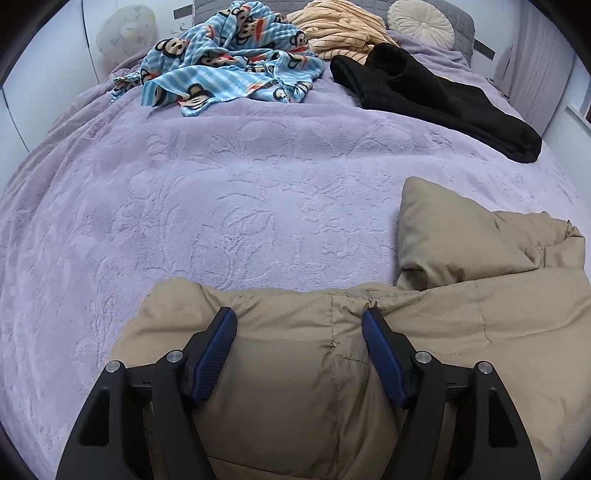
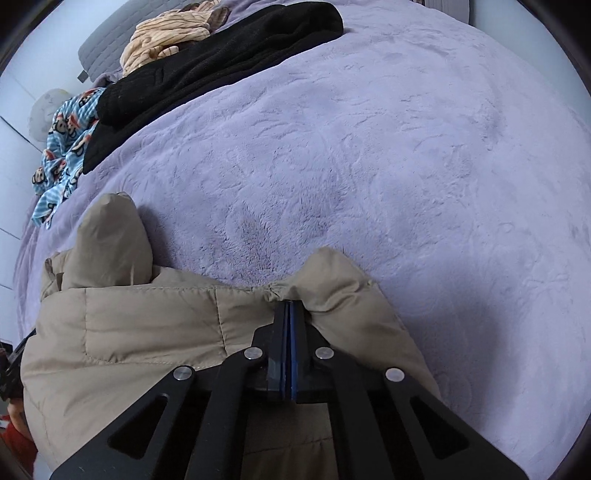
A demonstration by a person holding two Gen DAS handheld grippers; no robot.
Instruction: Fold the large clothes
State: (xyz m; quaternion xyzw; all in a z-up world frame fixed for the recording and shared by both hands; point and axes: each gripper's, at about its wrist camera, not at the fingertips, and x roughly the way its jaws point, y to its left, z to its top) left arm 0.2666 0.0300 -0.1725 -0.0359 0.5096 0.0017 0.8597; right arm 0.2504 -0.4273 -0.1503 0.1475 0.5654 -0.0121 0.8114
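A tan quilted puffer jacket (image 1: 303, 369) lies at the near edge of a bed covered by a lilac plush blanket (image 1: 221, 192). My left gripper (image 1: 299, 317) is open, its blue-padded fingers (image 1: 218, 347) spread over the jacket's near fold without pinching it. A puffy part of the jacket (image 1: 454, 236) lies to the right. In the right wrist view my right gripper (image 2: 289, 306) is shut on a bunched fold at the far edge of the jacket (image 2: 147, 332), with the blanket (image 2: 369, 166) beyond.
At the head of the bed lie a blue striped monkey-print blanket (image 1: 229, 62), a cream striped garment (image 1: 340, 29), a black fleece garment (image 1: 436, 99) and a round grey cushion (image 1: 421, 22). A white wall is on the left.
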